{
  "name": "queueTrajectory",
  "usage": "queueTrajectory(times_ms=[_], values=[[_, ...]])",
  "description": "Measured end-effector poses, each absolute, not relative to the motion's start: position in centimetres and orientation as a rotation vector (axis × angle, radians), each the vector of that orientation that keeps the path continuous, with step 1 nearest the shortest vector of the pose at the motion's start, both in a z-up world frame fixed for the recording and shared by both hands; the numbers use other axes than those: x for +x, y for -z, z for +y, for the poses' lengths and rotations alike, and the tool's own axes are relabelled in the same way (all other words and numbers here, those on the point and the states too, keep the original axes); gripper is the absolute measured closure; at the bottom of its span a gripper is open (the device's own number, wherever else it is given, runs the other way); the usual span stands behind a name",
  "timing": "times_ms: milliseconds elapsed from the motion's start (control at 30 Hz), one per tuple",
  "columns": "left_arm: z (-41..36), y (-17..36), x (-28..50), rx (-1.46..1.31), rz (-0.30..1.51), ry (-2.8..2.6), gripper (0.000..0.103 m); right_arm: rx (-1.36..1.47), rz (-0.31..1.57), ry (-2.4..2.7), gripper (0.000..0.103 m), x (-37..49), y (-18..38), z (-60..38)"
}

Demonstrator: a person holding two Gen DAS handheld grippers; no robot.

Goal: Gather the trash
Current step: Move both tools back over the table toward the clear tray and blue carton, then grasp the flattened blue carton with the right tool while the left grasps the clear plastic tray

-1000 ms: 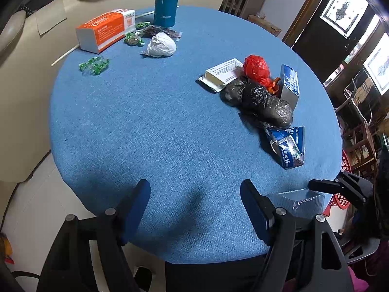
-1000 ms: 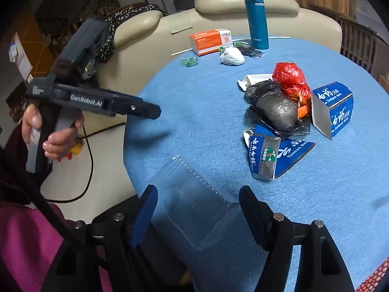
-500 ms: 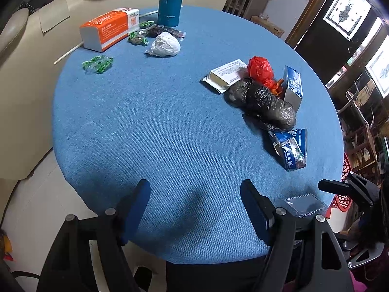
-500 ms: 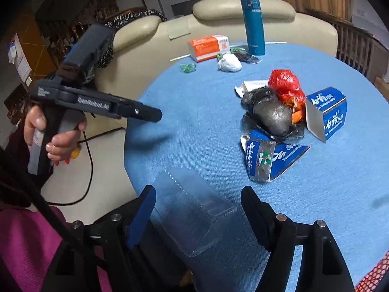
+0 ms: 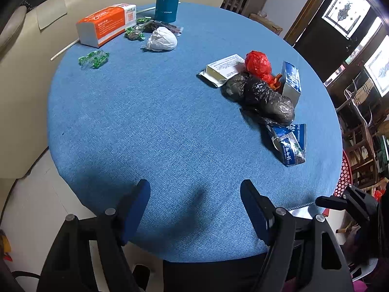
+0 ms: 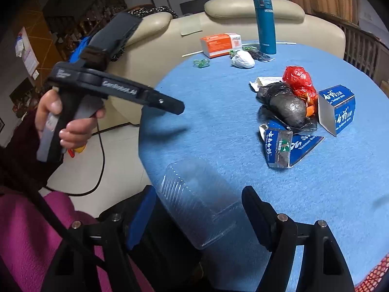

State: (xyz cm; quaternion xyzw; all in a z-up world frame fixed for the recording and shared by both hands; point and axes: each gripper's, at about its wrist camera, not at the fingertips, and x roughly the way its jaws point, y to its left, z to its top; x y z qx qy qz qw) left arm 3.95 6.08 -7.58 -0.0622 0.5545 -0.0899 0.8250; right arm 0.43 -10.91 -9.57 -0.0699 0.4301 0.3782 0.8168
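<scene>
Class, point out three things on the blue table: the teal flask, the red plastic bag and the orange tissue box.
teal flask (image 5: 167, 0), left wrist view, middle of its body.
red plastic bag (image 5: 257, 64), left wrist view, its bulging centre.
orange tissue box (image 5: 104, 25), left wrist view, its orange top face.

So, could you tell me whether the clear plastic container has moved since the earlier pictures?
Yes: against the blue table, the clear plastic container has slid back over the near edge.

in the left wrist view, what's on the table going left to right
green candy wrappers → orange box → white bag → flat white packet → red bag → blue toothpaste box
</scene>
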Motion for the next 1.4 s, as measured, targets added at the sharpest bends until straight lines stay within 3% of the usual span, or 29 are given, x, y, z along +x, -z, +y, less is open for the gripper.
queueTrajectory(times_ms=[667,833,1067,1400], values=[[5.5,8.6,3.7,-0.143,1.212,0.208,0.026,-0.159,0.92,-0.756,0.026,1.3,10.8,-11.0],[4.5,9.3,1.7,-0.076,1.245,0.285,0.026,-0.15,0.923,-0.752,0.026,1.5,10.8,-11.3],[4.9,7.9,-4.1,0.059,1.136,0.467,0.026,-0.122,0.913,-0.753,0.026,1.3,11.0,-11.5],[-1.9,10.0,-5.3,0.255,1.091,0.576,0.026,-0.096,0.919,-0.738,0.026,2.0,11.0,-11.8]])
